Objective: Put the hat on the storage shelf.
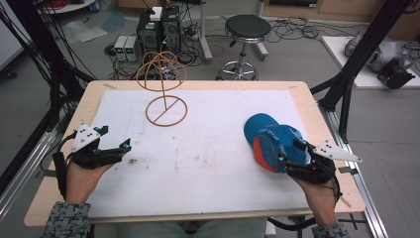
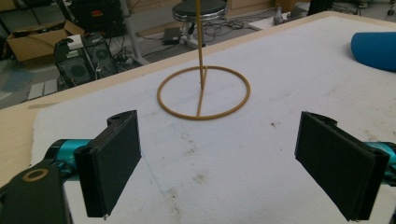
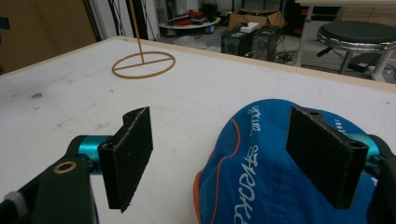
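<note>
Left gripper [image 1: 113,142], jaws spread and empty, rests at the near-left of the white mat [image 1: 208,148]. Wire stand [image 1: 166,110] stands beyond, centre-left. Right gripper [image 1: 291,151], jaws spread, straddles the blue cap [image 1: 267,136] at right, nearer hand for grasping.

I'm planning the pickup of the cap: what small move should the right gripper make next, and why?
Probably ease the right gripper a little forward and down, then close. Its jaws stand open, with one over the blue cap's crown and the other over the bare white mat beside it, so nothing is pinched yet. The left gripper rests open, well away.
</note>
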`<action>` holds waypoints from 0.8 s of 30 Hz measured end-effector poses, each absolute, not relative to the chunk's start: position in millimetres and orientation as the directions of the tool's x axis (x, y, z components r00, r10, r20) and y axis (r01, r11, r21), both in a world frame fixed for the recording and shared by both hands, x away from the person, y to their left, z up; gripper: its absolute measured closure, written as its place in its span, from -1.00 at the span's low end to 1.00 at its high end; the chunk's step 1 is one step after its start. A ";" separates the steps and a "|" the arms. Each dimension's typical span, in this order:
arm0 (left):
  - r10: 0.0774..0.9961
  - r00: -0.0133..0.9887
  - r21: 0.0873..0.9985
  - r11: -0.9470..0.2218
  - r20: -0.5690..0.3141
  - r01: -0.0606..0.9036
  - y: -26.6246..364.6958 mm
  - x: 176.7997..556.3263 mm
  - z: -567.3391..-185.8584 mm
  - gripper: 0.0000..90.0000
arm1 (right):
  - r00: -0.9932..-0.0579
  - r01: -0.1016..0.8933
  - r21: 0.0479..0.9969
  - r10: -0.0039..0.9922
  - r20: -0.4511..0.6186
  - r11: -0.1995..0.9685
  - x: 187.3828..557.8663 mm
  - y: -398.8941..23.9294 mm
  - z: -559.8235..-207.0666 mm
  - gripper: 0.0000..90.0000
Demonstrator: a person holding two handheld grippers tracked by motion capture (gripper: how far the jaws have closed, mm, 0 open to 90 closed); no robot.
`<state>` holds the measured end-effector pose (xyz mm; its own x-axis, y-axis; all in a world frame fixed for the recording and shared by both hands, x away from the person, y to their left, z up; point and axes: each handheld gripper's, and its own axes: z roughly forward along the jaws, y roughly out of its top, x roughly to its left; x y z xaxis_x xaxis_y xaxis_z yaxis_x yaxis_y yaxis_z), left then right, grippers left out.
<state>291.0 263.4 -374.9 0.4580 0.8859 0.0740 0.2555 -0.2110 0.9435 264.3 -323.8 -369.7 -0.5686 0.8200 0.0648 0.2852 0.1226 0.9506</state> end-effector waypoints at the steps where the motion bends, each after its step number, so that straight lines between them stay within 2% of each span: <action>1: 0.886 0.458 0.944 -0.211 0.074 0.256 263.4 291.0 -374.9 -0.68 | -0.569 0.286 0.950 0.820 0.065 0.124 264.3 -323.9 -370.1 -0.50; 24: 0.875 0.479 0.941 -0.221 0.074 0.257 261.2 290.9 -374.6 -0.68 | -0.570 0.290 0.948 0.819 0.064 0.128 265.1 -323.4 -371.7 -0.50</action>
<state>290.9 261.2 -374.6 0.4788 0.8748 0.0744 0.2572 -0.2208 0.9408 265.1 -323.4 -371.7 -0.5701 0.8191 0.0638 0.2902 0.1282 0.9484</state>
